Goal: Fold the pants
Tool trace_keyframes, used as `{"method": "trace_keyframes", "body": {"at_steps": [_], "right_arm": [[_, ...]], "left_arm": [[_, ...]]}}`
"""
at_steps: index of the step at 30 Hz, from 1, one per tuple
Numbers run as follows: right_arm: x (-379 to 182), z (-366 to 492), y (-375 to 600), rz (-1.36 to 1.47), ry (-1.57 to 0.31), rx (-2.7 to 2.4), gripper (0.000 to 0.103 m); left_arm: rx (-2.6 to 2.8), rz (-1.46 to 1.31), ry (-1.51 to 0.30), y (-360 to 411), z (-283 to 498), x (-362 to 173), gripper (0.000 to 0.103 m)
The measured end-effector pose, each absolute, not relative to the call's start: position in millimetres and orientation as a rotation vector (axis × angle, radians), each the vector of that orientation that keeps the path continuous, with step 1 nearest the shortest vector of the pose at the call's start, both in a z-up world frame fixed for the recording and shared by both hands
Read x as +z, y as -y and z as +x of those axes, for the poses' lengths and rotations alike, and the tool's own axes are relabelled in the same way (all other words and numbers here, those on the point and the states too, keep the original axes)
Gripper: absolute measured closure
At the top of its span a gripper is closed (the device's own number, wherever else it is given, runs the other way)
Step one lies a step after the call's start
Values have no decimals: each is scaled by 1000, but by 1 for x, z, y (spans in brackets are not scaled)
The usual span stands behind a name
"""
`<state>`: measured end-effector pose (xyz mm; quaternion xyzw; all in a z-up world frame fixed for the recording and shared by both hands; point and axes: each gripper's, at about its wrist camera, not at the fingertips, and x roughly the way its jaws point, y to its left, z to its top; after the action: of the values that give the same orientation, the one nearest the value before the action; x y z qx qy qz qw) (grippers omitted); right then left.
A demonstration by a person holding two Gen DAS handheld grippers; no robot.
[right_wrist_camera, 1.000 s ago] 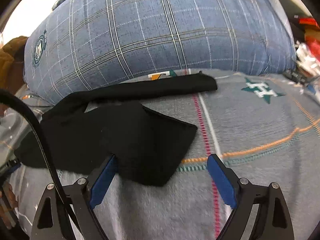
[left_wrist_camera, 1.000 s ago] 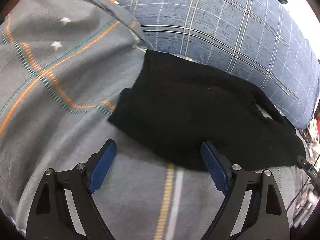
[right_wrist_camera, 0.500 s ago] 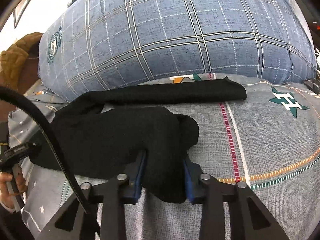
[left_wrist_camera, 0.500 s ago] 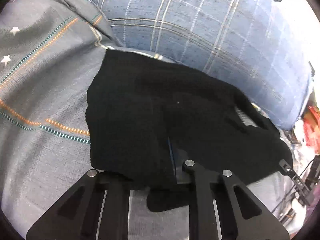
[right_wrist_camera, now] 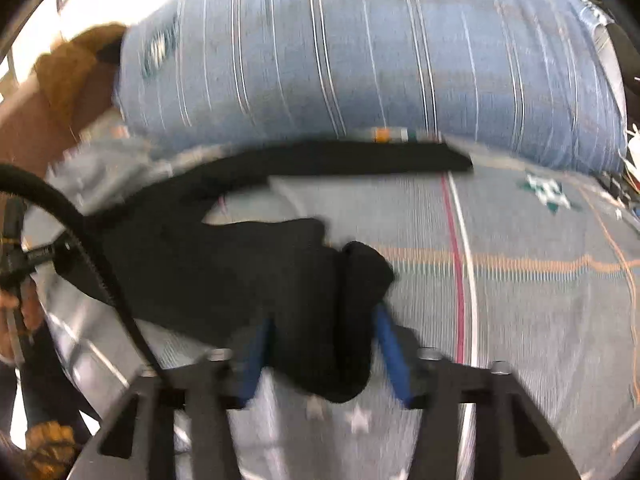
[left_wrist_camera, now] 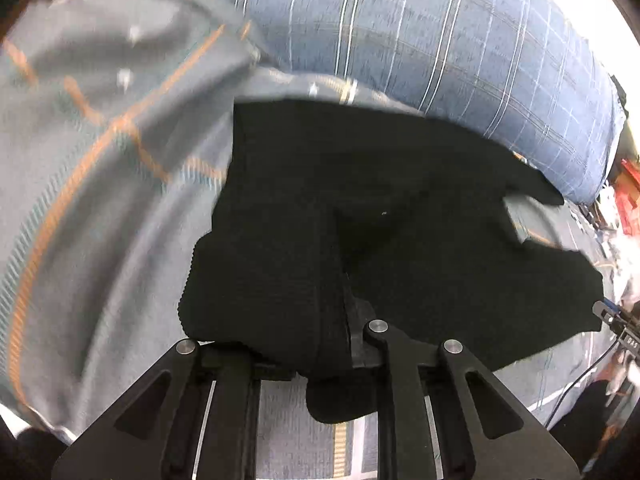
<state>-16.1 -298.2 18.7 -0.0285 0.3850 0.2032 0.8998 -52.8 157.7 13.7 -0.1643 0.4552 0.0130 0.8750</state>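
Black pants point(left_wrist_camera: 380, 208) lie on a grey patterned bedspread point(left_wrist_camera: 100, 200) in front of a blue plaid pillow. My left gripper point(left_wrist_camera: 320, 320) is shut on the near edge of the pants, and cloth bunches over its fingers. In the right wrist view the pants point(right_wrist_camera: 208, 272) spread to the left, with one leg point(right_wrist_camera: 340, 160) stretched along the pillow's base. My right gripper point(right_wrist_camera: 320, 344) is shut on a bunched fold of the pants between its blue pads point(right_wrist_camera: 394, 354). Both views are motion-blurred.
A large blue plaid pillow point(left_wrist_camera: 440, 40) point(right_wrist_camera: 360, 60) fills the back. The bedspread point(right_wrist_camera: 540, 280) extends right with orange and red lines. A black cable point(right_wrist_camera: 80, 240) crosses the left of the right wrist view. Clutter point(left_wrist_camera: 624, 208) sits past the bed's right edge.
Both grippers went from open at the pants' edge to shut on the cloth. They now lift and pull it, and the fabric is bunching and shifting.
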Motion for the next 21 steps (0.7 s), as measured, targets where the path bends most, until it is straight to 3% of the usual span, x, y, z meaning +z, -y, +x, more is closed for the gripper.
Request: {"method": "trace_keyframes", "body": {"at_steps": [8, 16, 19, 21], "right_arm": [[29, -28, 349, 99, -739, 320, 52], [-4, 19, 335, 54, -806, 337, 56], [-6, 25, 316, -14, -796, 407, 75], [-5, 24, 310, -51, -802, 443, 93]], "left_arm": [[63, -315, -917, -146, -54, 13, 89], [73, -316, -917, -146, -58, 11, 88], [83, -317, -916, -144, -58, 11, 88], [79, -323, -918, -143, -59, 12, 88]]}}
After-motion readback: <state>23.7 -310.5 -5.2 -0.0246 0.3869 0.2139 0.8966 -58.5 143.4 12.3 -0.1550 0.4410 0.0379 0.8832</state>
